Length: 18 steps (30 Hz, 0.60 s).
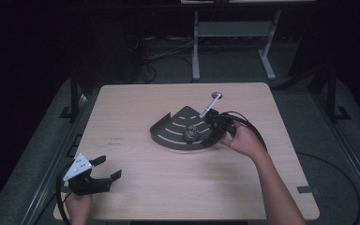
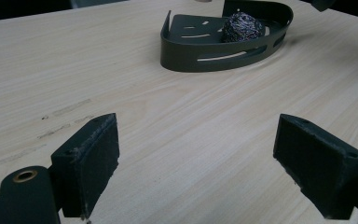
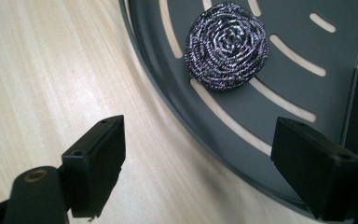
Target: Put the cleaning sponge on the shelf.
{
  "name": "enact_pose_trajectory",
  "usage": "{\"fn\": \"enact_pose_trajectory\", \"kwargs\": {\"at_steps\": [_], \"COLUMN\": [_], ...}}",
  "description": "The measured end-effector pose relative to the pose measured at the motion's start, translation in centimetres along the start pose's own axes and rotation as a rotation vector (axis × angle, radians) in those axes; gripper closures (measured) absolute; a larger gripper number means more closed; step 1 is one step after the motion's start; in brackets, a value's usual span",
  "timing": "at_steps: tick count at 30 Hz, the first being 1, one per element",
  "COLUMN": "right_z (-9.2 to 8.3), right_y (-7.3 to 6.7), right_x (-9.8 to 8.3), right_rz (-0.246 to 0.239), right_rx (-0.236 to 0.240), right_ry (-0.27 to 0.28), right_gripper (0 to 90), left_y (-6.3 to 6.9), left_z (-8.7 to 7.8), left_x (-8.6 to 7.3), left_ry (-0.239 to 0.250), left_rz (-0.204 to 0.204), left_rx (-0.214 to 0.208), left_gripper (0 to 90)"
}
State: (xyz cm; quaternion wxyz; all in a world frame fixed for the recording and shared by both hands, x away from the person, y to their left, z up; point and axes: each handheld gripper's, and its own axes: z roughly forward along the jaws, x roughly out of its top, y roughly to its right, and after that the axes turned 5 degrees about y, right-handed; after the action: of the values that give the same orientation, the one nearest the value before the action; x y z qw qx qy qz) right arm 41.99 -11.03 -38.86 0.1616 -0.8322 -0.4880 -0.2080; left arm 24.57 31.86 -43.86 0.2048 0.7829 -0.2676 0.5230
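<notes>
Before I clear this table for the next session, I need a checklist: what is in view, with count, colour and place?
Corner tray: one, dark grey, slotted floor and low wall, middle of the table.
Steel scourer: one, silvery dark coil, lying in the tray near its curved wall.
Small tool with a round end: one, silver, behind the tray; what it is cannot be told.
Table: one, light wood.
Table frame: one, pale grey, on the floor beyond.
Cables: several, dark, on the floor beyond.
Left gripper: one, black, near-left table corner, jaws open over bare wood.
Right gripper: one, black, at the tray's right end, jaws open astride its curved wall.
</notes>
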Motion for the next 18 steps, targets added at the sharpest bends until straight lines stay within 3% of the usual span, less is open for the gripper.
{"fn": "enact_pose_trajectory", "kwargs": {"at_steps": [18], "right_z": [-0.9], "right_y": [-1.1], "right_x": [-2.8], "right_rz": [0.006], "right_rx": [-0.011], "right_ry": [-0.019], "right_gripper": [17.2], "left_y": [0.1], "left_z": [0.1], "left_x": [0.0], "left_ry": [-0.001], "left_rz": [-0.001], "left_rx": [-0.001], "left_gripper": [13.7]}}
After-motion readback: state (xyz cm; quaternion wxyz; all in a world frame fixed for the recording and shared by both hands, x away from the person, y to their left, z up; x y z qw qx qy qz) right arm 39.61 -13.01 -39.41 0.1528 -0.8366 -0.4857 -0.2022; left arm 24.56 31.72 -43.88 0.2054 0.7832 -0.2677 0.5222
